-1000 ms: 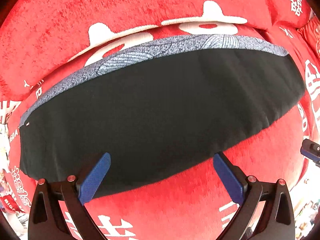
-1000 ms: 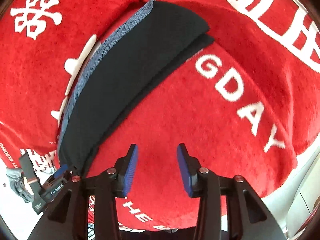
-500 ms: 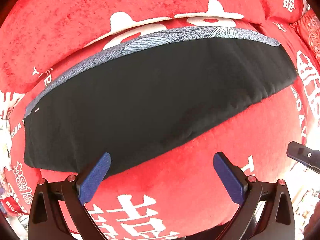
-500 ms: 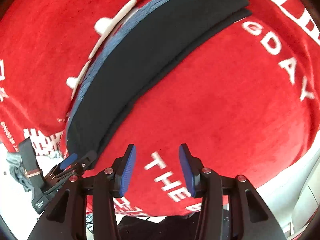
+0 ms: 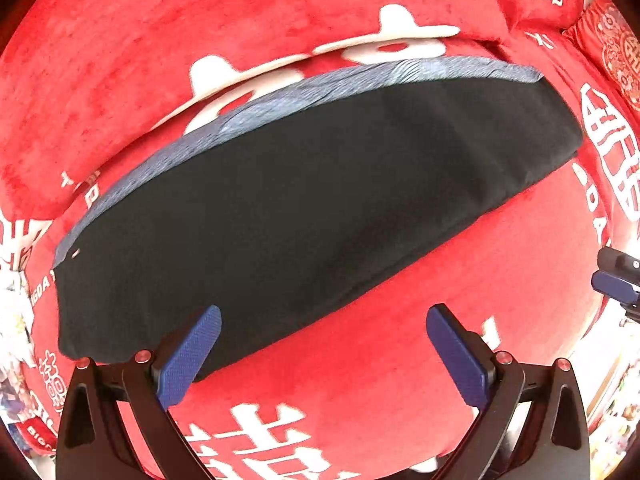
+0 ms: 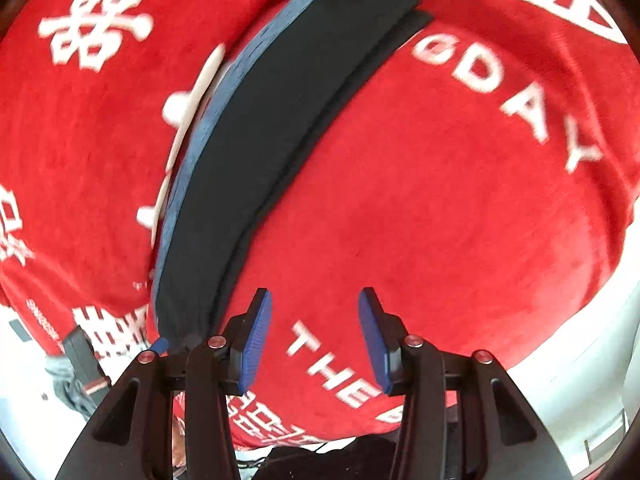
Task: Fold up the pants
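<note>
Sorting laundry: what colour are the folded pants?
Black pants, grey patterned edge; left wrist view.

The left wrist view looks straight down, close, on the folded pants (image 5: 312, 216); the right wrist view slants down along their side (image 6: 280, 128).

Matt black cloth pants (image 5: 304, 208) lie on a plush red blanket (image 5: 400, 360) with white print

The black fabric pants with a grey-blue patterned waistband (image 5: 304, 208) lie folded flat into a long narrow band on the red plush blanket with white lettering (image 5: 392, 360). The waistband runs along the far long edge. At one short end a lower black layer sticks out slightly past the upper one (image 6: 404, 36).
</note>
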Available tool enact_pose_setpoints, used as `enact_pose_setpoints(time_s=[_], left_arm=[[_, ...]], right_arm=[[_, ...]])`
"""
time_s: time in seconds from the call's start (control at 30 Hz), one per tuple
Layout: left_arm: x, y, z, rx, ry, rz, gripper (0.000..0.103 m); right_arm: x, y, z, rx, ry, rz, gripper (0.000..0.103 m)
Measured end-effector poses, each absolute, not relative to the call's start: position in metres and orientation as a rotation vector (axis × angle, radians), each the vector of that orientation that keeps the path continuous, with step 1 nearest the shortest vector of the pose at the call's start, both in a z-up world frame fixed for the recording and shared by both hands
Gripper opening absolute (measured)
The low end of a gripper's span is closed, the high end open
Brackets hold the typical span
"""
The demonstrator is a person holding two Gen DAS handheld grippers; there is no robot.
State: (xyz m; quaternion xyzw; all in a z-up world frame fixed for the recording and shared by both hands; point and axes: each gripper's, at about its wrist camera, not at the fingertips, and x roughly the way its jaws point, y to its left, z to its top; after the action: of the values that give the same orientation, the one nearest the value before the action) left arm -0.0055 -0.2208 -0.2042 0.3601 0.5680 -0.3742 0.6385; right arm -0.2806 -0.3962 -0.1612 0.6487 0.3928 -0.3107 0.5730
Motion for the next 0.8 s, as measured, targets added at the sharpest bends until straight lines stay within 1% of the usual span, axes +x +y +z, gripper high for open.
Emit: enact_pose_setpoints(time_s=[0.2,0.33,0.53,0.7,0.73,0.8], left_arm=[[-0.021,-0.272,-0.203,0.770,1.321,-0.821,0.103],[-0.031,-0.305,-0.209,0.770,1.310,-0.814,0.103],[-0.030,-0.355,-0.231,0.768,1.285,-0.775,0.103],[-0.030,-0.368,-0.250,0.787,1.301,-0.747,0.103],[-0.031,-0.368,-0.251,0.791,1.298,-0.748,0.103],[-0.035,-0.367,-0.255,0.815,1.305,-0.753,0.103]], right_arm=[[-0.304,-0.464,-0.175,1.579,0.855,-0.758,0.049],[-0.306,-0.500,-0.182,1.561,0.859,-0.754,0.049],[-0.321,-0.541,-0.206,1.591,0.812,-0.798,0.049],[-0.333,-0.568,-0.226,1.652,0.730,-0.845,0.049],[-0.334,-0.570,-0.227,1.667,0.713,-0.834,0.047],[-0.332,-0.575,-0.226,1.648,0.707,-0.811,0.011]])
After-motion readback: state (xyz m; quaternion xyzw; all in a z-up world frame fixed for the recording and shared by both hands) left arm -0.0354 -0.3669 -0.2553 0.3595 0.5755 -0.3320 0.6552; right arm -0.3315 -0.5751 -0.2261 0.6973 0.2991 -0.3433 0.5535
